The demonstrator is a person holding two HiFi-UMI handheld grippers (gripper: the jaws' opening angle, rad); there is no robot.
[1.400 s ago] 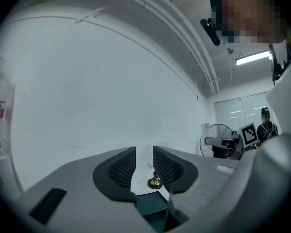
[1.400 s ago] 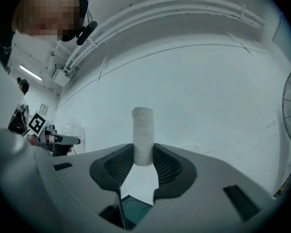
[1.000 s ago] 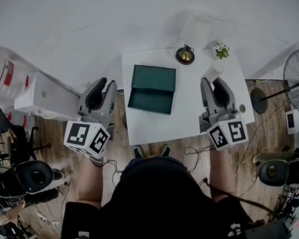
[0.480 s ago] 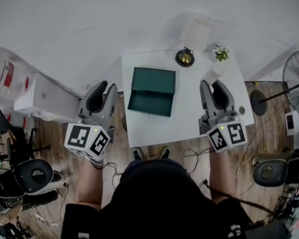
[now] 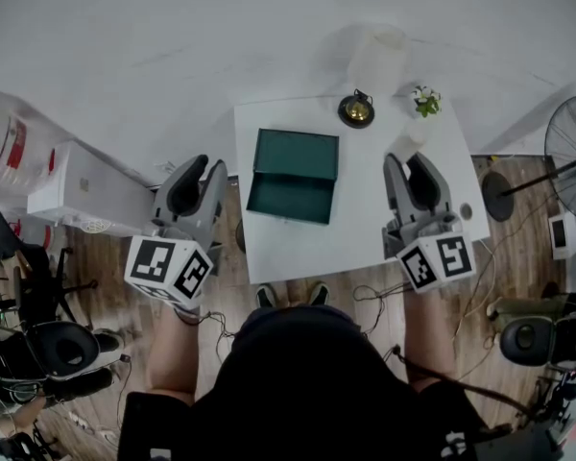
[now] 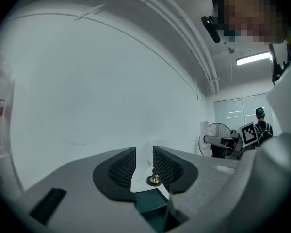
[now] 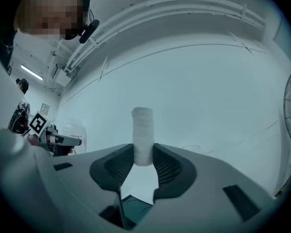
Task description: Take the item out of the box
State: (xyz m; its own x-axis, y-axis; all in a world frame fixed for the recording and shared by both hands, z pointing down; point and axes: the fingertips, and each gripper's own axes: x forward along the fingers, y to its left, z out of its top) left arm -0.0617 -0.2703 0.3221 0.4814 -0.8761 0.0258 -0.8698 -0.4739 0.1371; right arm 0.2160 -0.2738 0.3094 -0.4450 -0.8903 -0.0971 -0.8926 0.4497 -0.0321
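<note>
A dark green box (image 5: pixel 293 174) lies on the white table (image 5: pixel 365 224), left of its middle, and shows as two green panels. I cannot make out anything inside it. My left gripper (image 5: pixel 209 164) hovers just off the table's left edge, open and empty. My right gripper (image 5: pixel 408 158) hangs over the table's right part, open and empty. In the left gripper view the jaws (image 6: pixel 144 164) frame a small brass bell (image 6: pixel 154 179) beyond the box (image 6: pixel 150 203). The right gripper view has a white cylinder (image 7: pixel 142 130) past the jaws (image 7: pixel 144 161) and the box (image 7: pixel 136 208) below them.
At the table's far edge stand the brass bell (image 5: pixel 356 109), a small potted plant (image 5: pixel 426 99) and the white cylinder (image 5: pixel 379 58). A fan (image 5: pixel 571 147) stands to the right, a white cabinet (image 5: pixel 86 185) and office chairs (image 5: pixel 62 339) to the left. Cables lie on the wooden floor.
</note>
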